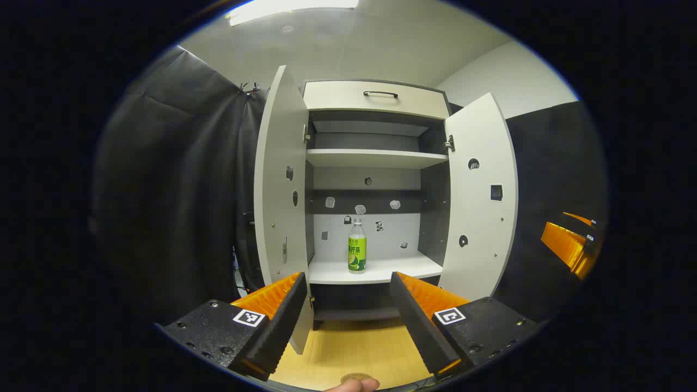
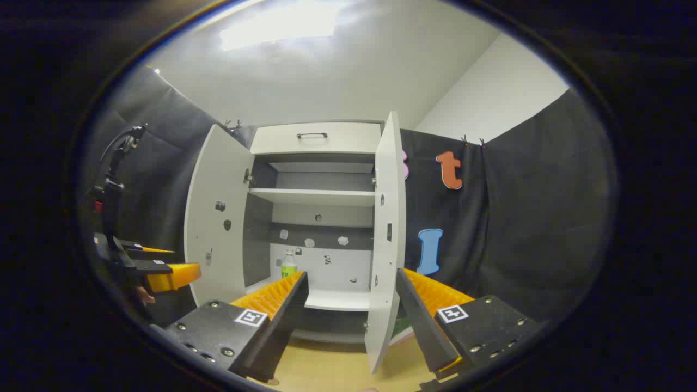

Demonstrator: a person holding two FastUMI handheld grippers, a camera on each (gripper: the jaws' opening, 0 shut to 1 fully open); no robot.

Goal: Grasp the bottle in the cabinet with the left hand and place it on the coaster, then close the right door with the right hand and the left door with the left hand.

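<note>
Cabinet [image 1: 375, 98] stands w/ both doors swung wide. Bottle [image 1: 357, 246] w/ green label is upright on the lower shelf [image 1: 381, 269], roughly centred, clear of both side walls, nothing touching it. Upper shelf [image 1: 375, 158] sits above; a drawer w/ dark handle [image 1: 380, 94] tops the unit.

Left gripper [image 1: 346, 316] hangs in front of the cabinet, fingers spread wide, nothing between them; bottle is framed in the gap but well beyond the tips. Left door [image 1: 280, 179] is just past its left finger, right door [image 1: 482, 196] off to the other side. Coaster [image 1: 356, 378] lies on the wooden worktop [image 1: 348, 348] at bottom edge, a fingertip of the person just below it.

Right gripper [image 2: 351, 321] also has fingers spread, empty, w/ the right door's edge [image 2: 386, 239] between them, farther off. In right gripper view the bottle [image 2: 288, 264] peeks over the left finger, and the left gripper shows at far left
</note>
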